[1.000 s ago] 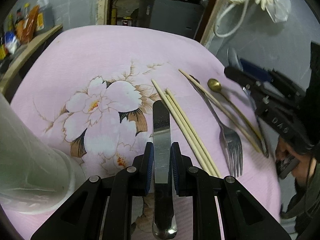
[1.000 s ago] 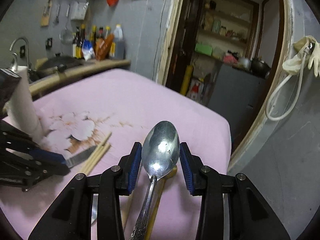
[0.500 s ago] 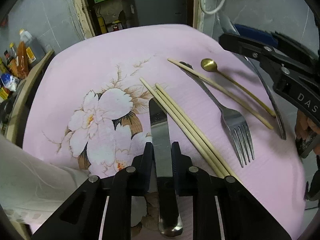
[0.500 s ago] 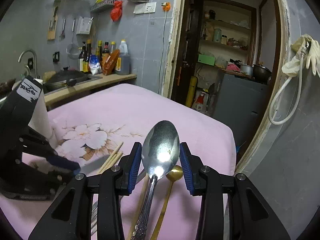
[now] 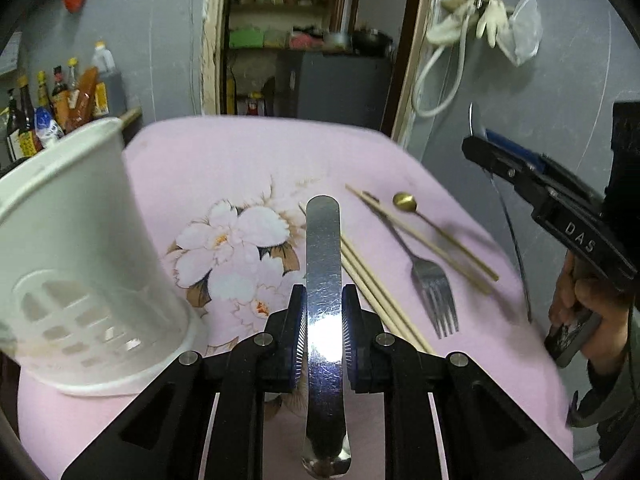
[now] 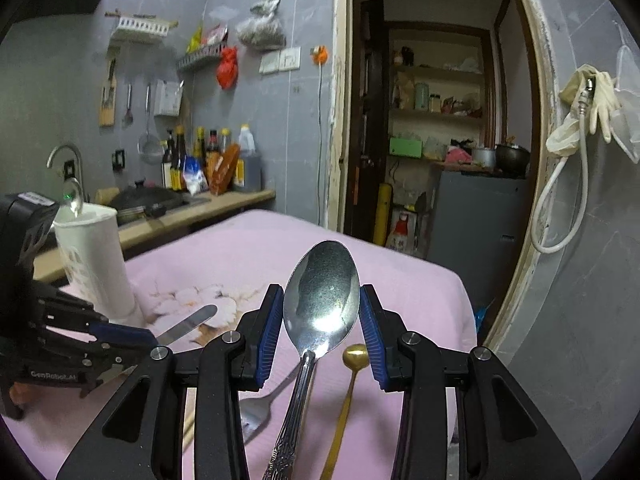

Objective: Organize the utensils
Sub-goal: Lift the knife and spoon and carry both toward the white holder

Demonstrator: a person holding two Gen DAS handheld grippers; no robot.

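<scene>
grey kitchen walls and an open doorway stand behind a table (image 5: 240, 152) under a pink flowered cloth. the left gripper (image 5: 325, 330) has its fingers closed on the flat sides of a table knife (image 5: 323, 280), blade forward and lifted clear of the cloth. the right gripper (image 6: 322, 330) has its fingers clamped on the bowl of a steel spoon (image 6: 320, 304), the patterned handle trailing back beneath it. a white slotted holder (image 5: 76, 240) stands upright at the left of the table, near the left gripper. chopsticks (image 5: 376, 288), a fork (image 5: 434, 288) and a small gold spoon (image 5: 406, 202) lie on the cloth to the right of the knife.

the step in hand looks to be carrying both pieces to the holder. to do it well, i would take one at a time, the knife first since it is nearer. bring it over the rim, tip it toward vertical so one end points down into the holder, and lower it inside before loosening the fingers, so it slides in rather than drops. the holder looks light and tall, so a sideways knock on its rim could tip it. keep the right gripper back until the left one is clear, then repeat with the spoon, handle down.
</scene>
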